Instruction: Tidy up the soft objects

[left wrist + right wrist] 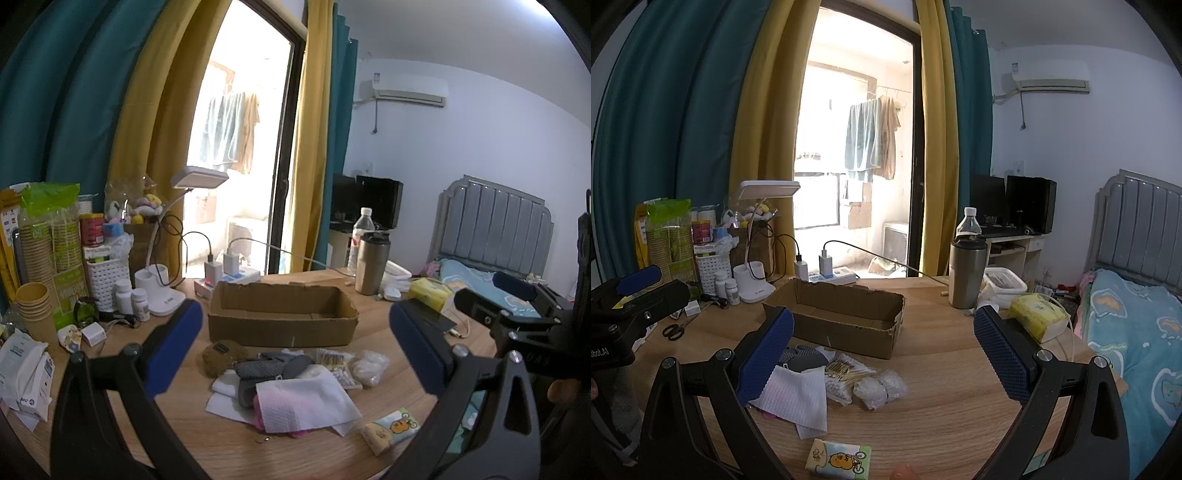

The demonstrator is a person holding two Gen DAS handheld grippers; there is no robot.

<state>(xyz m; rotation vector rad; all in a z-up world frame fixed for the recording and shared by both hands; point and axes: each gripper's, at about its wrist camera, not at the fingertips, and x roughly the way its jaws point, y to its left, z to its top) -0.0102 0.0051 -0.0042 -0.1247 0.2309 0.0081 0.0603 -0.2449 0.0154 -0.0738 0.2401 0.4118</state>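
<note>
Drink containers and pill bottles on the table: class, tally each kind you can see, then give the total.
Steel tumbler: 1
Clear water bottle: 1
White pill bottles: 2
Total: 4

Bare table (960, 398) right of pile (827, 380); box (842, 314) behind.

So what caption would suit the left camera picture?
Open left gripper hovering over soft items before an empty cardboard box.
</note>
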